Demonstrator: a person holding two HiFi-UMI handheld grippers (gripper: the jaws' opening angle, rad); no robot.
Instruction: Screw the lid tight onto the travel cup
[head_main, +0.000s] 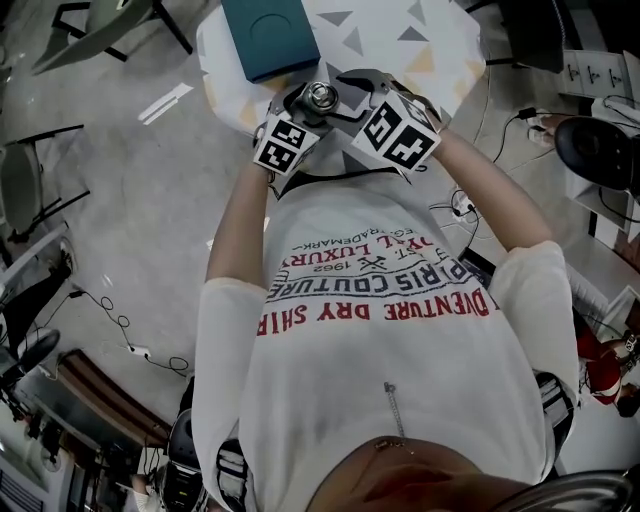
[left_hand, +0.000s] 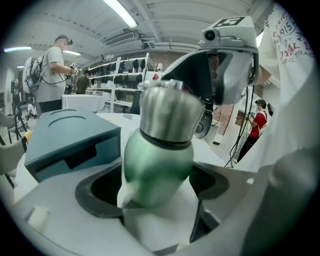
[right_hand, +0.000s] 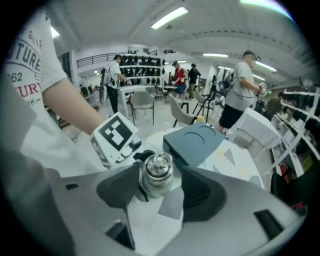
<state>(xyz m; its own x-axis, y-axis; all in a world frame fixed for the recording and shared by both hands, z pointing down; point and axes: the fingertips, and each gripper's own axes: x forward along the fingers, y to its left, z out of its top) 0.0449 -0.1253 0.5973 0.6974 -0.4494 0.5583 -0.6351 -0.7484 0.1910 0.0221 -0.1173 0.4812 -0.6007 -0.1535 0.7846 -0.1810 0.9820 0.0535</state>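
The left gripper (left_hand: 156, 189) is clamped on the green body of the travel cup (left_hand: 157, 160), which only its own view shows; the right gripper (right_hand: 160, 185) stands parted around the steel lid (right_hand: 158, 171), with a gap at one pad; the head view alone shows both grippers meeting at the near edge of the table (head_main: 440, 45), a teal box (head_main: 268, 35) just beyond.
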